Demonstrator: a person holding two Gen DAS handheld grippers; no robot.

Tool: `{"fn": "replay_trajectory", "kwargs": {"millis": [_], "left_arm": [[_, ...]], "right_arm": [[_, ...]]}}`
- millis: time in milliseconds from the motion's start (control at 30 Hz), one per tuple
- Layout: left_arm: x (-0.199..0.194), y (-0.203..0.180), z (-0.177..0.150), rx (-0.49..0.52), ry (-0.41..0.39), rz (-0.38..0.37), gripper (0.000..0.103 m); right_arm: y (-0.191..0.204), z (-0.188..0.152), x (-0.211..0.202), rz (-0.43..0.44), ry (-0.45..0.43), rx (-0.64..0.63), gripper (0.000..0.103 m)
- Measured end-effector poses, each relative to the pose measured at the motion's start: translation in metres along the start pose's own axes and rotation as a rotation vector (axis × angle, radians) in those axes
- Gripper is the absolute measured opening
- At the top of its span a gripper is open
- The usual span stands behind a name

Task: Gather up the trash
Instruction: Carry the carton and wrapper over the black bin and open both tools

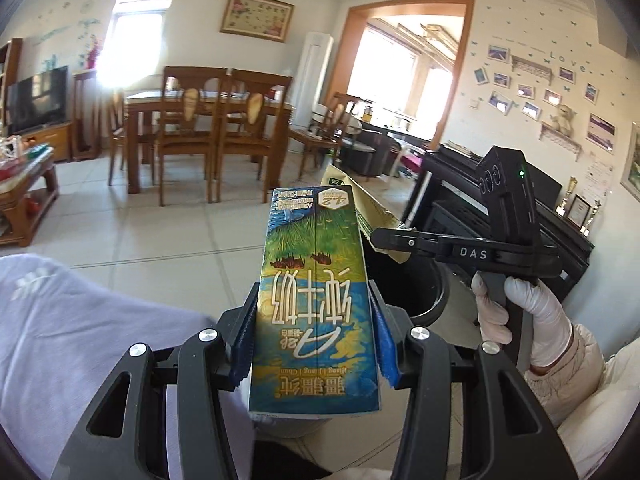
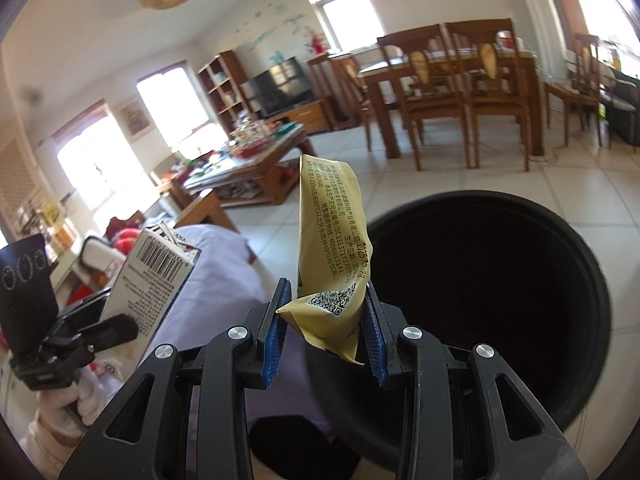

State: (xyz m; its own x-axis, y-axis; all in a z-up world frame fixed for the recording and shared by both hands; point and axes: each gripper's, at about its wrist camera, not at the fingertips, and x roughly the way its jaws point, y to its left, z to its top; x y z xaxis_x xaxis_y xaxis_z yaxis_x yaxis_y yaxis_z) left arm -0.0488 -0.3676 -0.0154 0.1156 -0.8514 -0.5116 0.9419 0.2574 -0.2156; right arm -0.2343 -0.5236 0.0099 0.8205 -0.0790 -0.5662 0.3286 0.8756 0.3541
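Gripping milk carton (image 1: pixel 314 300) w/ left gripper (image 1: pixel 314 320) & wrapper (image 2: pixel 334 264) w/ right gripper (image 2: pixel 324 332), centre both over bin (image 2: pixel 480 280) before letting go.

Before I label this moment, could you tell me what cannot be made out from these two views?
- Black bin: its inside is pure shadow in the right wrist view; contents unknown.
- Milk carton: its base is cut off behind the left gripper.
- Yellow sachet: its fine print is too small; the right gripper pinches it.
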Motion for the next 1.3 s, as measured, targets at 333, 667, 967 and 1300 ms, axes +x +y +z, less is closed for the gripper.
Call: {"fn": "replay_trajectory", "kwargs": {"millis": [333, 667, 967, 1300], "left_arm": [[0.104, -0.036, 0.023, 0.032, 0.085, -0.082, 0.049], [0.166, -0.040, 0.021, 0.069, 0.206, -0.045, 0.049], [0.192, -0.045, 0.013, 0.123, 0.297, 0.011, 0.049], [0.193, -0.049, 0.007, 0.168, 0.310, 0.007, 0.050]], "right_arm": [[-0.076, -0.022, -0.017, -0.155, 0.045, 0.032, 0.035], [-0.092, -0.039, -0.010, -0.240, 0.100, -0.003, 0.035], [-0.089, -0.040, 0.003, -0.267, 0.149, -0.033, 0.035], [-0.085, -0.041, 0.010, -0.257, 0.169, -0.039, 0.035]]}}
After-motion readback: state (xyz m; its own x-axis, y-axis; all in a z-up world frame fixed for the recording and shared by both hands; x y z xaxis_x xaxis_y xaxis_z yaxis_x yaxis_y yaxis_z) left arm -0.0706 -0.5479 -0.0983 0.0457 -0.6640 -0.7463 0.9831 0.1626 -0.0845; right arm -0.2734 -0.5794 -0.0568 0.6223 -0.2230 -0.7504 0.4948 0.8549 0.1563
